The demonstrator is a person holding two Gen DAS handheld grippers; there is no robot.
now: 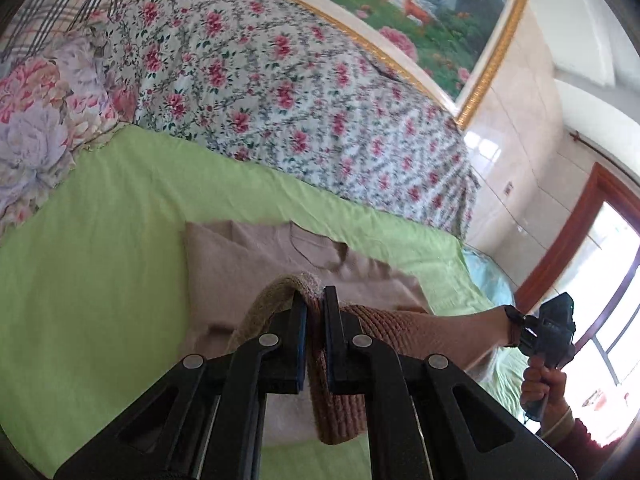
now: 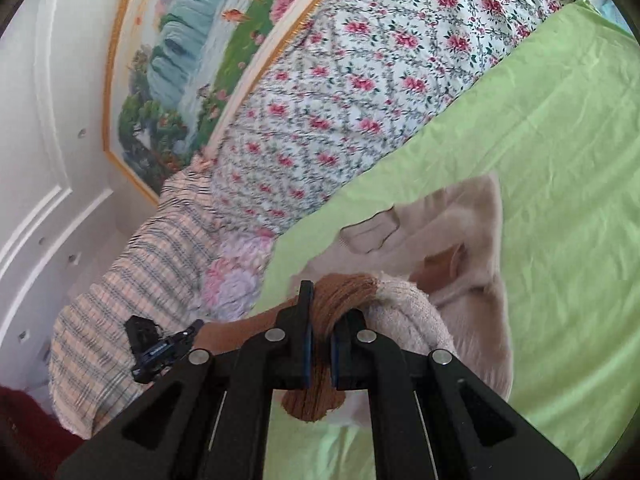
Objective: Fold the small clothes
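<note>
We have the left gripper [image 1: 315, 336] clenched on the ribbed hem [image 1: 340, 400] of the sweater [image 1: 248, 264], and the right gripper [image 2: 320, 344] clamps the same hem further along. Lifted edge spans between us, probably to fold it up toward the neckline [image 1: 316, 252]. Rest of the sweater lies flat on the green sheet [image 1: 100, 240]; floral quilt [image 1: 260, 80] behind.
</note>
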